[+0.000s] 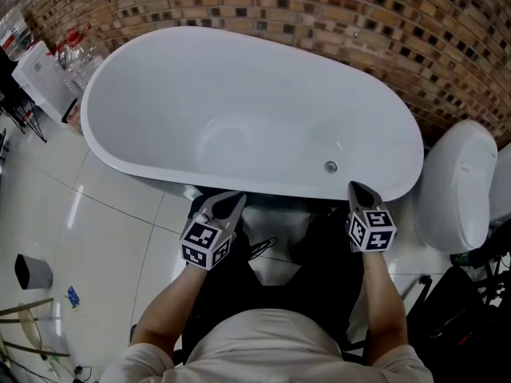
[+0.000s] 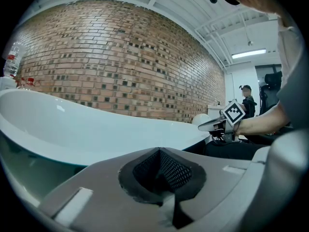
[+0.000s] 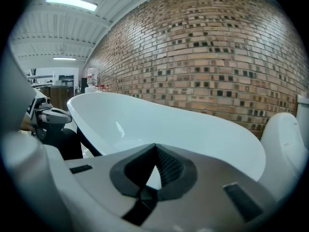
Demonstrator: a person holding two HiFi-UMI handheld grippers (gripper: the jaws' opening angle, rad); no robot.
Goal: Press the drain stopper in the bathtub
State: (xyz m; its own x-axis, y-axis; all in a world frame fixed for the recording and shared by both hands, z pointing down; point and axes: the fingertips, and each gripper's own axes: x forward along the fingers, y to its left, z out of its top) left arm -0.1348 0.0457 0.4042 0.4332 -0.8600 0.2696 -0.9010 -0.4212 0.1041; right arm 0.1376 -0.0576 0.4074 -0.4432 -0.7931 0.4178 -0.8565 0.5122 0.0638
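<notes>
Bathtub [image 1: 239, 94] by brick wall [image 1: 319, 14], left hand-held gripper [image 1: 234, 200], right hand-held gripper [image 1: 355, 188], both clenched, empty

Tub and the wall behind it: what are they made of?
Bathtub: glossy white, likely acrylic or enamel, going by the smooth seamless shell with soft highlights. Wall: matte brick or brick-look cladding, going by the brown blocks with pale mortar lines.

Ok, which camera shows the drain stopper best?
The head view: the drain stopper shows as a small round fitting inside the bathtub. Both gripper views show the tub's white walls but no stopper.
</notes>
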